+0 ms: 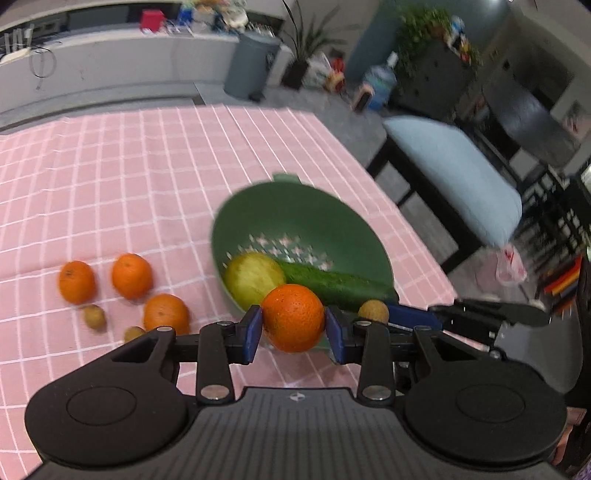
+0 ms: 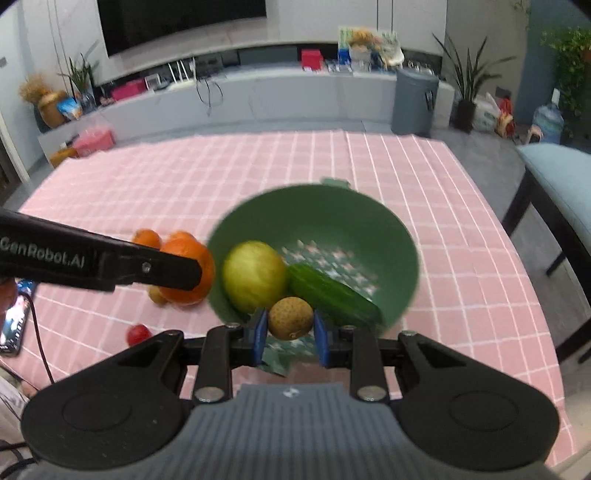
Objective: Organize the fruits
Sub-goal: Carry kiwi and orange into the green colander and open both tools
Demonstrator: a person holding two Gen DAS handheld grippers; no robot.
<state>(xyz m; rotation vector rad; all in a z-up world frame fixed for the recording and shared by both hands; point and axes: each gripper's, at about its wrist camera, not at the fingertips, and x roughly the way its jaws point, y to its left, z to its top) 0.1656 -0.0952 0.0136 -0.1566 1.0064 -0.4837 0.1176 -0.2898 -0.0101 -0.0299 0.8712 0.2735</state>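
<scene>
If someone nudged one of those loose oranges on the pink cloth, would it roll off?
Probably it would roll a little: the orange looks round, with no flat side. The cloth seems soft and slightly creased, which would likely slow it. It sits far from the table edge, so falling off seems unlikely.

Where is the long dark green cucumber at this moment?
The long dark green cucumber lies inside the green plastic colander, at its right side, touching the round yellow-green fruit.

Table: pink checked cloth (image 2: 369,166)
Back wall: dark TV (image 2: 181,22), long grey console (image 2: 258,92)
Floor: grey, bin (image 2: 413,103), potted plant (image 2: 467,88)
Right: blue-cushioned bench (image 1: 454,173)
</scene>
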